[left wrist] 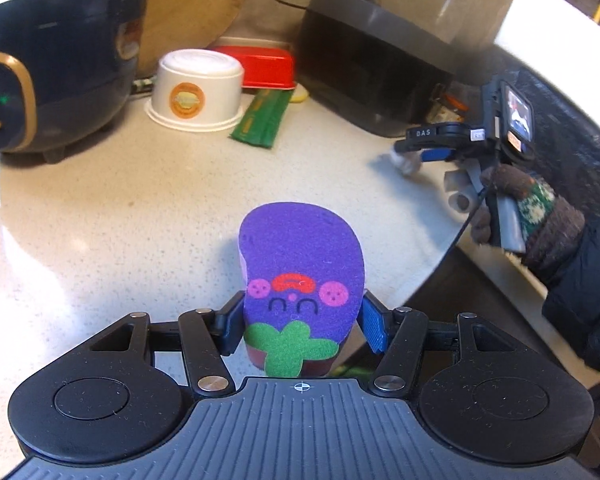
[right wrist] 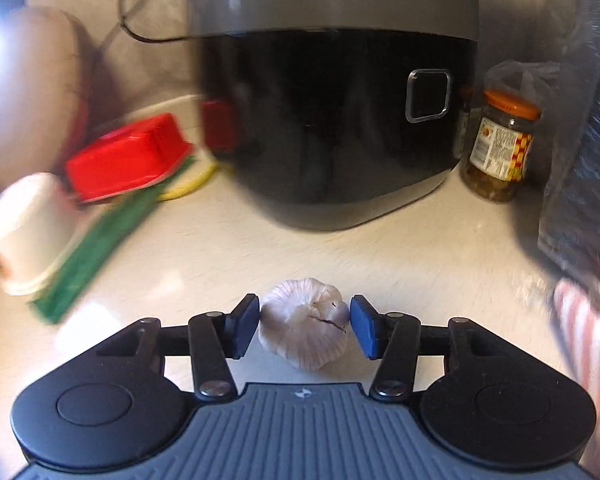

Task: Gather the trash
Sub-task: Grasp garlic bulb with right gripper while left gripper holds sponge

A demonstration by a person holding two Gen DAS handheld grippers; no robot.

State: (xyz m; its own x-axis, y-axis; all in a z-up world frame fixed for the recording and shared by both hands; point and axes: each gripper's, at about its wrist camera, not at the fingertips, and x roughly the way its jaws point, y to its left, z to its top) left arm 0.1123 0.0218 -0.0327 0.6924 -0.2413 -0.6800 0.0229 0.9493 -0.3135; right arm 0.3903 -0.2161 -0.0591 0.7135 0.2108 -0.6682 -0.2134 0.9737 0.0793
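My left gripper (left wrist: pixel 302 322) is shut on a purple eggplant-shaped sponge (left wrist: pixel 300 256), which stands upright between the blue pads above the pale counter (left wrist: pixel 100 220). A gloved hand carries my right gripper (left wrist: pixel 410 160) at the counter's right edge. In the right wrist view that gripper (right wrist: pixel 304 326) has a white garlic bulb (right wrist: pixel 304 324) between its pads, both touching the bulb's sides. Farther back lie an upturned white paper cup (left wrist: pixel 196 88) (right wrist: pixel 28 232), a green wrapper (left wrist: pixel 264 120) (right wrist: pixel 100 240) and a red tray (left wrist: pixel 260 64) (right wrist: pixel 128 156).
A dark rice cooker (left wrist: pixel 40 60) stands at the back left, a black appliance (left wrist: pixel 372 72) (right wrist: pixel 332 120) at the back right. Beside it are a jar with an orange lid (right wrist: pixel 500 148) and a plastic bag (right wrist: pixel 580 120). A striped cloth (right wrist: pixel 588 340) lies at the right.
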